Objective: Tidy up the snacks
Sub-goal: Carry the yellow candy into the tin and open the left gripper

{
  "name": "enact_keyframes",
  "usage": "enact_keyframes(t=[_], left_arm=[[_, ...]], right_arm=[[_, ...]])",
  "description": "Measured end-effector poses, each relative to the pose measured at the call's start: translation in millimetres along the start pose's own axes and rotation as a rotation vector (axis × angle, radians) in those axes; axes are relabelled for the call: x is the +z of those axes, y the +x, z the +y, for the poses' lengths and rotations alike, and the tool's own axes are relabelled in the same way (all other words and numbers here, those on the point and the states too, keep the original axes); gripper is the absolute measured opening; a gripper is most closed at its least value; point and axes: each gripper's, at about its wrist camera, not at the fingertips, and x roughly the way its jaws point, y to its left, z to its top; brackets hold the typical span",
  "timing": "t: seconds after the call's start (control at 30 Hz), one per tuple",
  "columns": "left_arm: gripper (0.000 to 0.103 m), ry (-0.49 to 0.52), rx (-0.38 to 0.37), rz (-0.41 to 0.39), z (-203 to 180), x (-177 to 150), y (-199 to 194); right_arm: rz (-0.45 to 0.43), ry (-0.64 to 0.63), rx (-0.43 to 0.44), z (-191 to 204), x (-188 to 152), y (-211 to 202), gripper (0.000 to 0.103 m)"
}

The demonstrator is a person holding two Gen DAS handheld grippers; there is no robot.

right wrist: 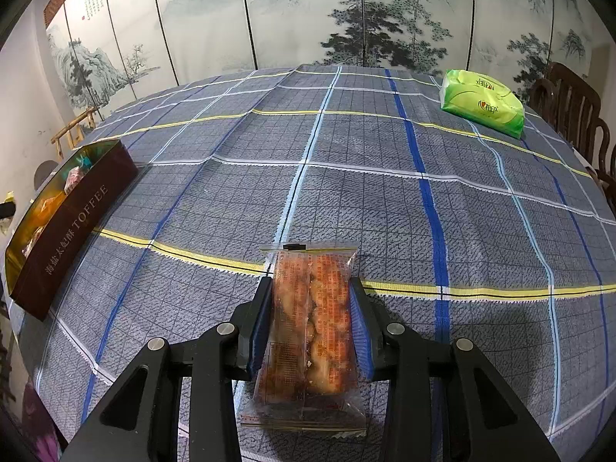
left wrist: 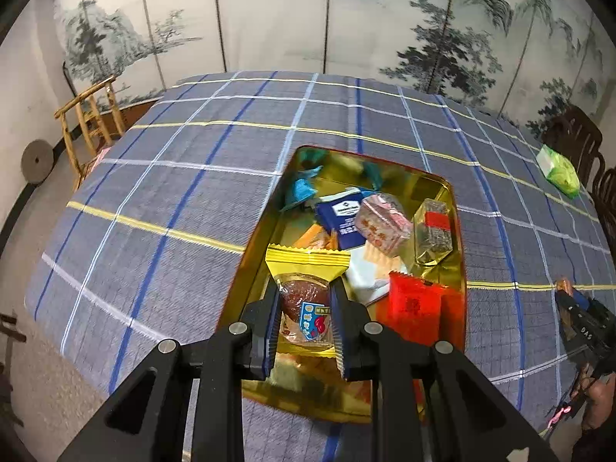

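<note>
Claws first, since they sit nearest each lens. Left claw [left wrist: 305, 310] is closed on a yellow snack packet [left wrist: 308, 292], its two blue-padded fingers [left wrist: 272, 331] pressing the packet's sides; a dark round cake shows through the clear window, and the crimped yellow top edge stands past the fingertips. This packet hangs over the near end of the gold tin [left wrist: 460, 231], which rests on the counter [left wrist: 154, 192] under a blue checked cloth. Inside the tin, just right of the packet, lies a red packet [left wrist: 415, 304]; behind it a white wrapper, then a navy packet [left wrist: 342, 217], a pink-printed clear packet [left wrist: 383, 225] and a clear packet with a red label [left wrist: 433, 233], with teal-wrapped sweets [left wrist: 302, 188] at the far end.

Right claw [right wrist: 311, 304] is closed on a clear packet of orange-brown biscuits [right wrist: 310, 331], held lengthwise between the pads, its sealed near end spreading below the fingers and its far end reaching just past the tips, above the cloth. From this view the tin stands well off to the left, its dark outer wall [right wrist: 73, 227] printed TOFFEE, snacks visible over the rim. Far across the counter, towards the right edge, lies a green tissue pack [right wrist: 483, 104]. Beyond the counter stands a painted folding screen [right wrist: 308, 11], with dark wooden chairs [right wrist: 569, 96] at the right.
</note>
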Motion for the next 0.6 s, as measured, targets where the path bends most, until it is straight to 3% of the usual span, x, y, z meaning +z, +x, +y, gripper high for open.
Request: enact_keyframes(t=[0.6], left_arm=[[0.024, 0.085, -0.014, 0.037, -25, 8, 44]], right_arm=[[0.0, -0.001, -0.001, 0, 0, 0, 0.039]])
